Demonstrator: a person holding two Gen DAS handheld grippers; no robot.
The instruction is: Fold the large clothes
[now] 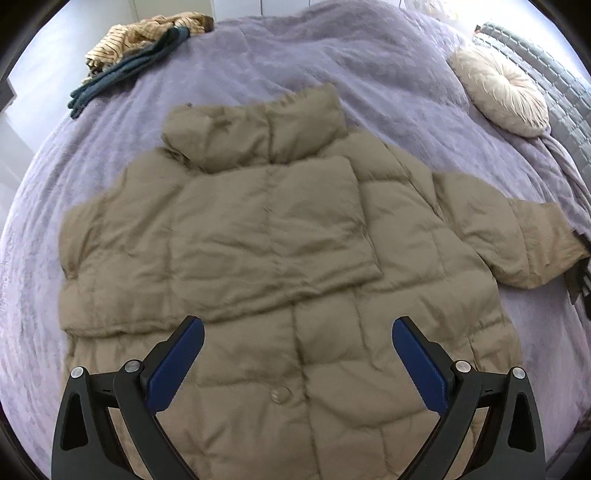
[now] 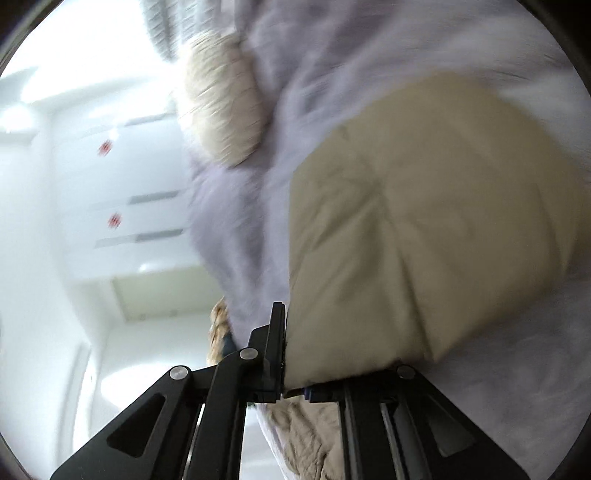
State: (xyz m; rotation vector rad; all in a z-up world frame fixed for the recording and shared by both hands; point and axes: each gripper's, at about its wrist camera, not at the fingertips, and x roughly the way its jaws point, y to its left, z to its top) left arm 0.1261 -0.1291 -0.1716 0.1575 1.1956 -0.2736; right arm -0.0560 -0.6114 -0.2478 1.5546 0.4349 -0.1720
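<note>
No legible writing; right gripper [image 2: 286, 354] clamps the tan jacket [image 1: 280, 258]

The puffer jacket [image 1: 273, 258] is done in a flat khaki-tan all over, quilted into big square panels, with a matching tan snap button [image 1: 280, 396] low on the front. In the right wrist view the same jacket is seen as a paler beige, blurred. The bed cover [image 1: 332, 62] is a soft lilac-purple, plain. A cream round cushion [image 1: 502, 99] with radiating pleats is set against a grey quilted headboard [image 1: 546, 74]. A tan-and-dark pinstriped garment [image 1: 147, 33] is piled with a dark teal one [image 1: 122, 74]. The left hand-held gripper [image 1: 297, 363] is black with royal-blue pads [image 1: 177, 365]. White cupboard doors [image 2: 122, 184] are marked with small red spots.
</note>
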